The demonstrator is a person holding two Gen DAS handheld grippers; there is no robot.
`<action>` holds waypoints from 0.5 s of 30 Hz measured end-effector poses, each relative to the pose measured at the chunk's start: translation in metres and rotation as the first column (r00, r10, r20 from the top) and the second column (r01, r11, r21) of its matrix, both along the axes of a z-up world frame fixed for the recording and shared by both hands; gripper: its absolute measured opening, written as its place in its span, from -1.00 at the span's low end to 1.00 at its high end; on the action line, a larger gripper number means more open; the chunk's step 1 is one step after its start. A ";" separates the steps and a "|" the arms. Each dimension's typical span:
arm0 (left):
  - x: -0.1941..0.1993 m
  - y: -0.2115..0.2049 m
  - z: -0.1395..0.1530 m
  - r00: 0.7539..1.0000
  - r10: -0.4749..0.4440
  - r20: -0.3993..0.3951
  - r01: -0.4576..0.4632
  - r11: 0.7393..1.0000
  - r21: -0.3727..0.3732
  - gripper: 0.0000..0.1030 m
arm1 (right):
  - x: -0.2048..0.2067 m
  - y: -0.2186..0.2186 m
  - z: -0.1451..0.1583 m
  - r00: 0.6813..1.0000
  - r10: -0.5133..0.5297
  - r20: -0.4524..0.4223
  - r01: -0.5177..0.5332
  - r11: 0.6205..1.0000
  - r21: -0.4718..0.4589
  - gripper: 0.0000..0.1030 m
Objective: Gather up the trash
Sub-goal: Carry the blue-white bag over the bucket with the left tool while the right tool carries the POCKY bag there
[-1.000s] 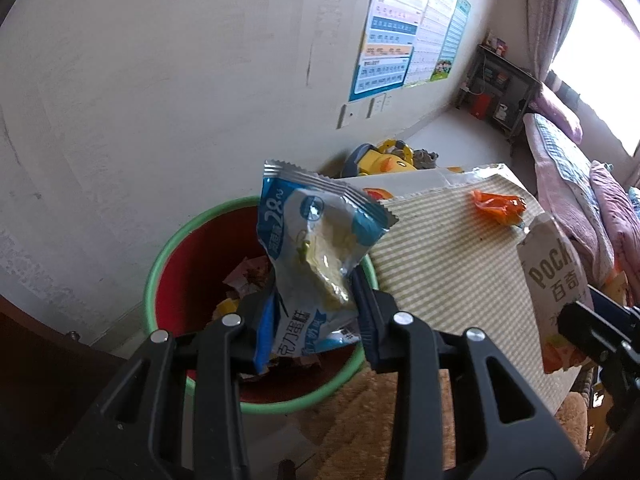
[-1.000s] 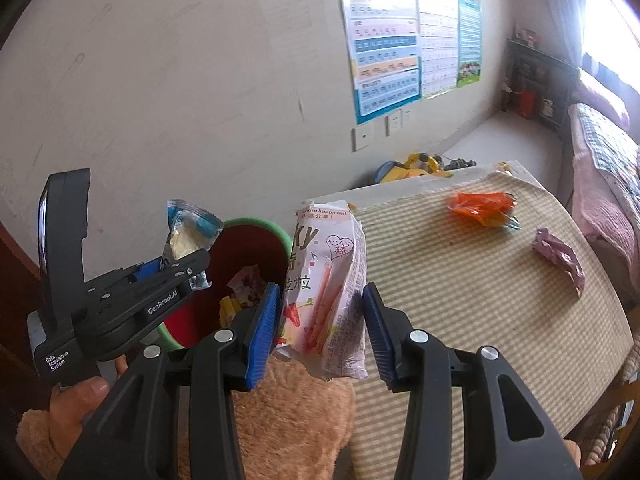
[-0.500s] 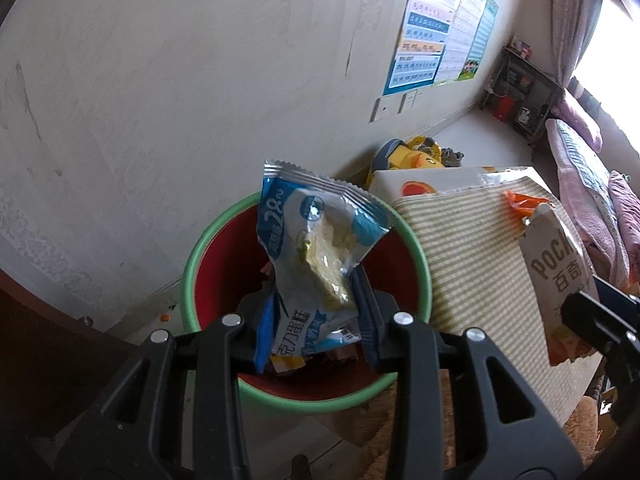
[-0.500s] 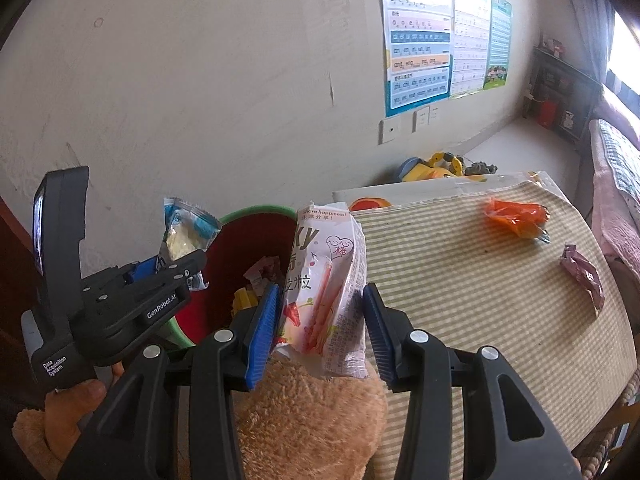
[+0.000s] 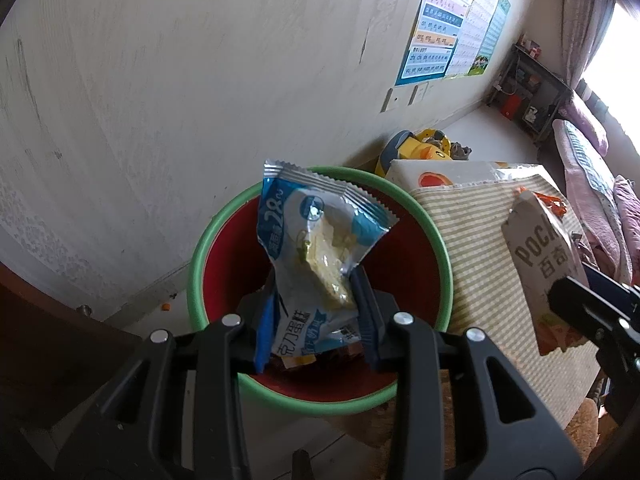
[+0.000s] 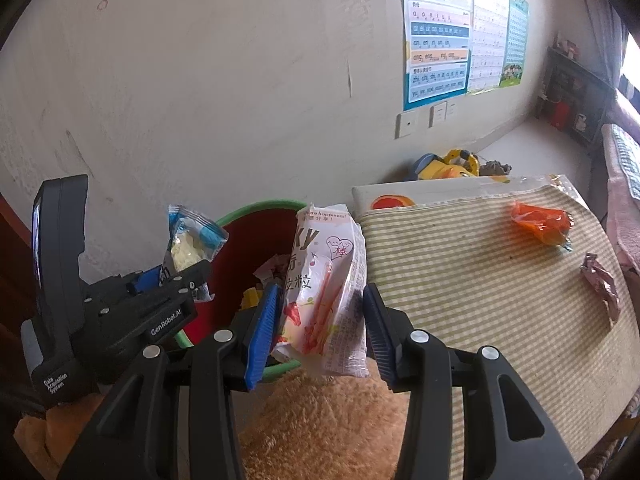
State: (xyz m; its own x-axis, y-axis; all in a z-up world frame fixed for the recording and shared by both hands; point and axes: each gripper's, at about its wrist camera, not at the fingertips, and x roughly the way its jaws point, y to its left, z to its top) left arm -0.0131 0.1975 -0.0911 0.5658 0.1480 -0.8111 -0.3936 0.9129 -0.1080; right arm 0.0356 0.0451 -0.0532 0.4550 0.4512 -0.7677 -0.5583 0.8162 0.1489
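Note:
My left gripper (image 5: 314,320) is shut on a blue and white cake wrapper (image 5: 316,248) and holds it over the mouth of a red bin with a green rim (image 5: 320,406). Several scraps lie inside the bin. My right gripper (image 6: 320,324) is shut on a white Pocky bag (image 6: 326,284), just right of the bin's rim (image 6: 256,210) and above a fuzzy brown surface (image 6: 320,420). The left gripper (image 6: 172,280) with its wrapper (image 6: 192,240) shows at the left of the right wrist view. The Pocky bag (image 5: 544,256) also shows at the right of the left wrist view.
A table with a green-striped cloth (image 6: 480,280) stands right of the bin, bearing an orange wrapper (image 6: 542,222) and a pink wrapper (image 6: 602,282). A wall (image 5: 200,80) rises close behind the bin. A yellow toy (image 6: 452,164) lies on the floor by the wall.
Both grippers have moved left toward the bin with their wrappers. The cake wrapper now hangs over the bin's middle, and the Pocky bag has come closer to the rim.

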 end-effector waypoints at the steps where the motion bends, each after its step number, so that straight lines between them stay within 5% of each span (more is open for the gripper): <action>1: 0.001 0.002 -0.001 1.000 0.002 -0.004 -0.002 1.000 -0.002 -0.34 | 0.001 0.002 -0.001 1.000 0.003 -0.002 -0.003 1.000 -0.001 -0.18; 15: 0.009 0.013 -0.019 0.999 0.018 -0.047 -0.019 1.000 -0.019 -0.34 | 0.008 0.024 -0.015 0.998 0.061 -0.026 -0.061 0.998 -0.003 -0.17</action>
